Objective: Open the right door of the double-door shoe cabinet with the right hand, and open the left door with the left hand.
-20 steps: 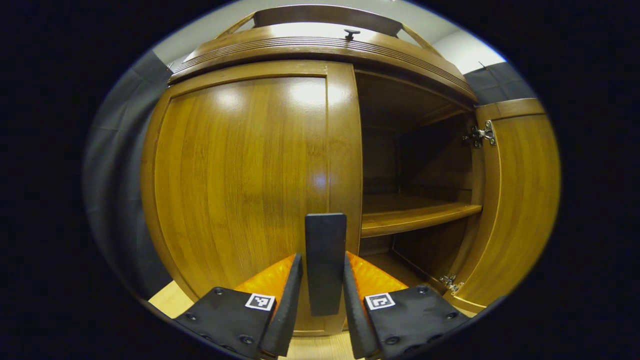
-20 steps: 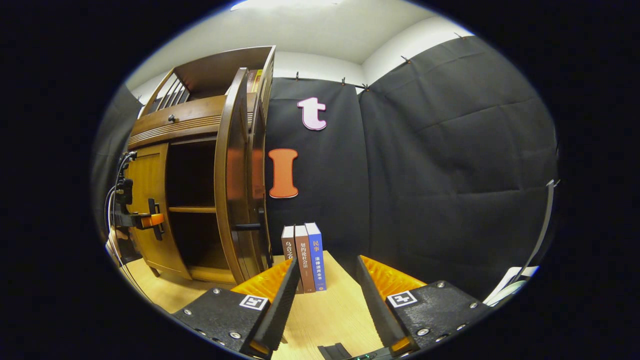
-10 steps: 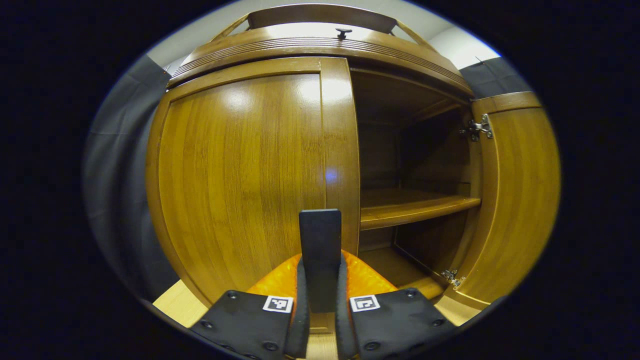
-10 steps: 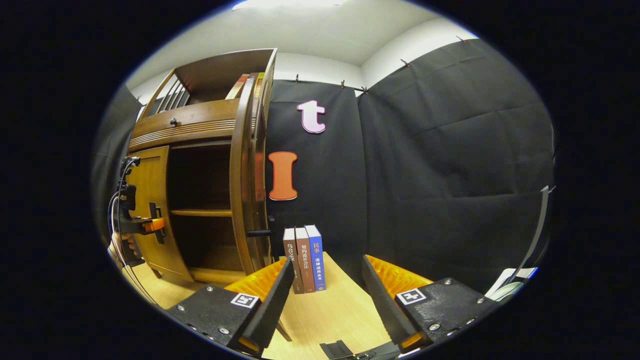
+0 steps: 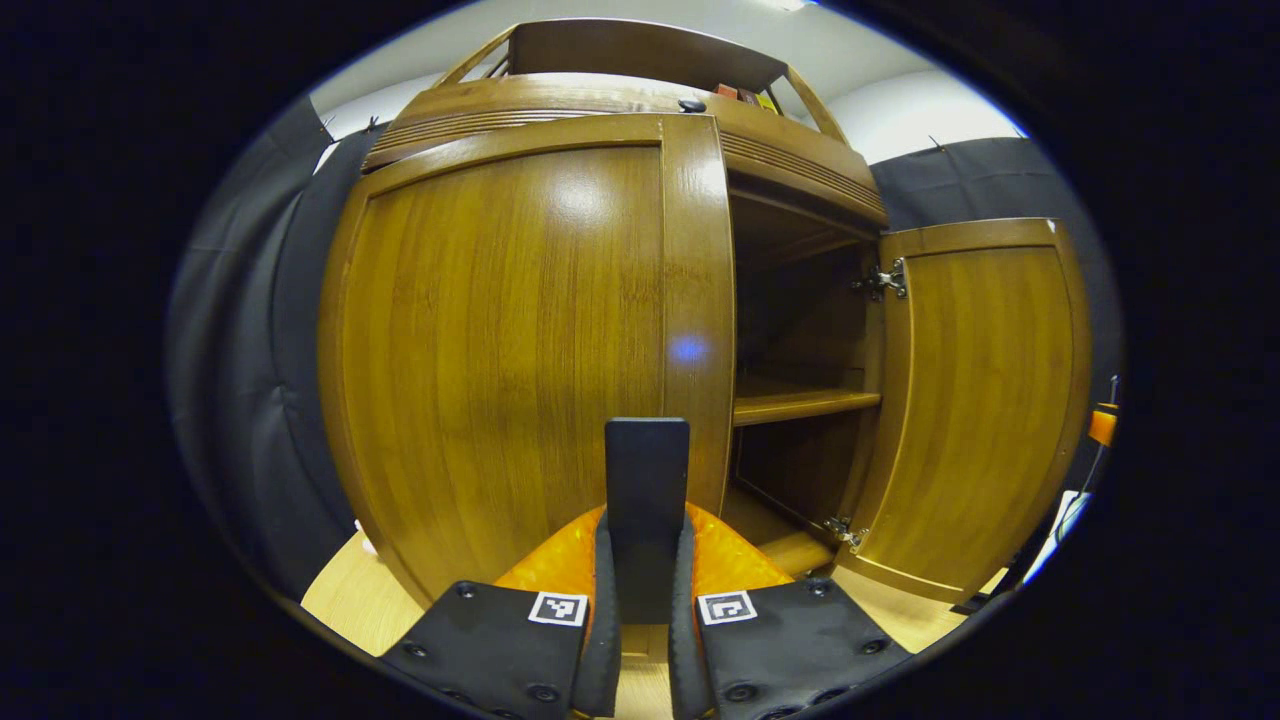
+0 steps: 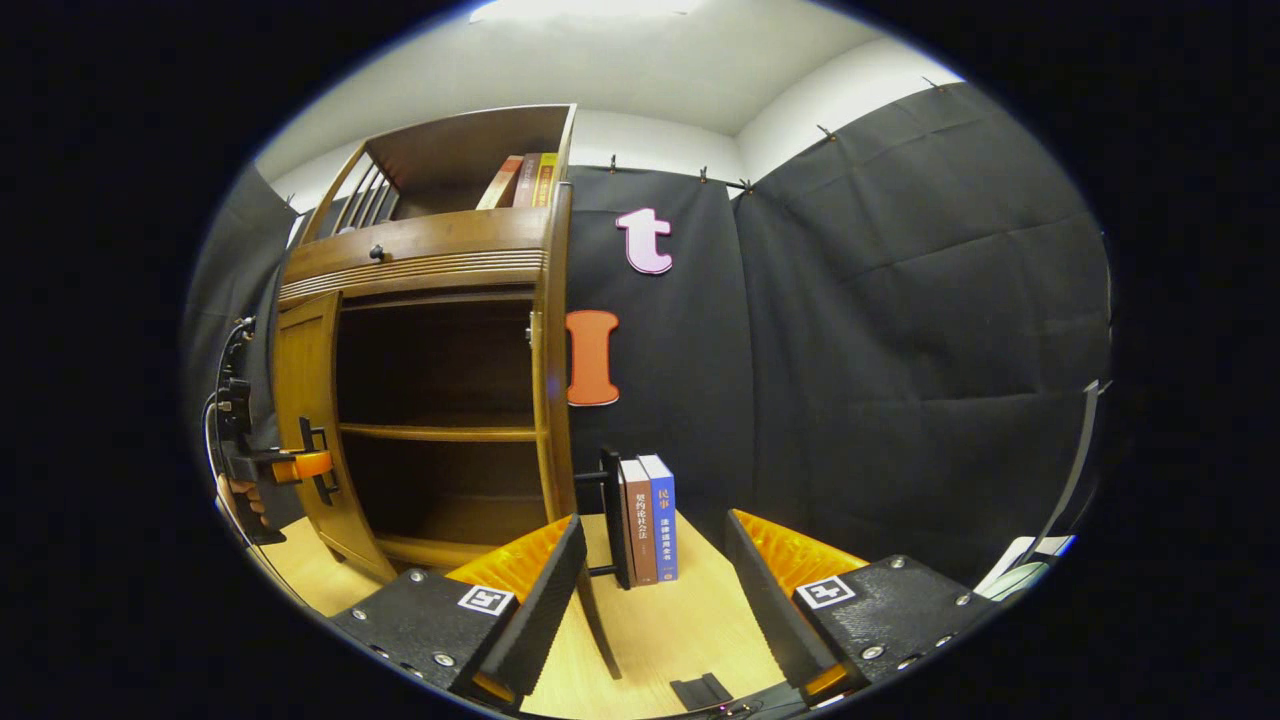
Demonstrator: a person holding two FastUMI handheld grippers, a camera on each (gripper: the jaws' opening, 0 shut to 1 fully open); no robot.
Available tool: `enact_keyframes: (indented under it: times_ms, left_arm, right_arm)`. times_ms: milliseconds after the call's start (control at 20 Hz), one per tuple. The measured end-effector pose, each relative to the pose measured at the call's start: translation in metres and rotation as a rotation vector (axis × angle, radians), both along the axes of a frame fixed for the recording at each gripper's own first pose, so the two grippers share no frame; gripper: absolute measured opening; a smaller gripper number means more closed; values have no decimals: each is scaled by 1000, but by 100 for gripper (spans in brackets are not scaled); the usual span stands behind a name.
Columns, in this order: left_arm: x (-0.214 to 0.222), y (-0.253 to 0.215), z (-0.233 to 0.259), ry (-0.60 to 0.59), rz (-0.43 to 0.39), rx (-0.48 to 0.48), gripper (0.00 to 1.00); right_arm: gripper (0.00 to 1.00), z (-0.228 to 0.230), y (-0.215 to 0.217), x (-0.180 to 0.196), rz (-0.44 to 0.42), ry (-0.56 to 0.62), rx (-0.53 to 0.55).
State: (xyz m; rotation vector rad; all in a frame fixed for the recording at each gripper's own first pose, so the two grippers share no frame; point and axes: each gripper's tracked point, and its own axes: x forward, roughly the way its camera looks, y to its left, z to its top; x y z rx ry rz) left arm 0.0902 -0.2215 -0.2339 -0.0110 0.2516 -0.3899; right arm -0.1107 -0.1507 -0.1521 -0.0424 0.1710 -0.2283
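In the left gripper view the left gripper (image 5: 645,600) was clamped on the dark vertical handle (image 5: 646,500) of the left door (image 5: 520,350) of the wooden shoe cabinet (image 5: 620,100), a finger pressed to each side of the handle; the handle's lower end ran down between the fingers and was cut from sight. The left door stood slightly ajar, its free edge forward of the cabinet front. Beside it the right door (image 5: 985,400) hung swung wide, showing its inner face and two metal hinges (image 5: 880,282), the lower one small and hard to make out. The interior was dark; one shelf (image 5: 805,403) could be seen, while the back wall was lost in shadow. In the right gripper view the right gripper (image 6: 650,590) hung over the pale wooden tabletop (image 6: 690,620) with its fingers spread wide and nothing between them. The right door (image 6: 553,360) appeared there edge-on, its handle (image 6: 612,520) partly covering a row of upright books (image 6: 655,520). More books (image 6: 525,180) leaned on the cabinet's top rack, their titles too small to tell. At the far left, the left gripper (image 6: 285,465) and part of a hand (image 6: 245,497) were visible at the left door (image 6: 305,400), cut off by the view's edge.
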Motion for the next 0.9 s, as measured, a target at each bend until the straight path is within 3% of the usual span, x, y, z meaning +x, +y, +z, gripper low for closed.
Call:
enact_keyframes:
  times_ms: [350,900]
  left_arm:
    - [-38,27,12,9,-39,-10,27]
    - [-84,85,26,7,-31,3,25]
  right_arm:
    - [87,1,35,2,66,-3,11]
    - [87,-5,74,13,148,-9,42]
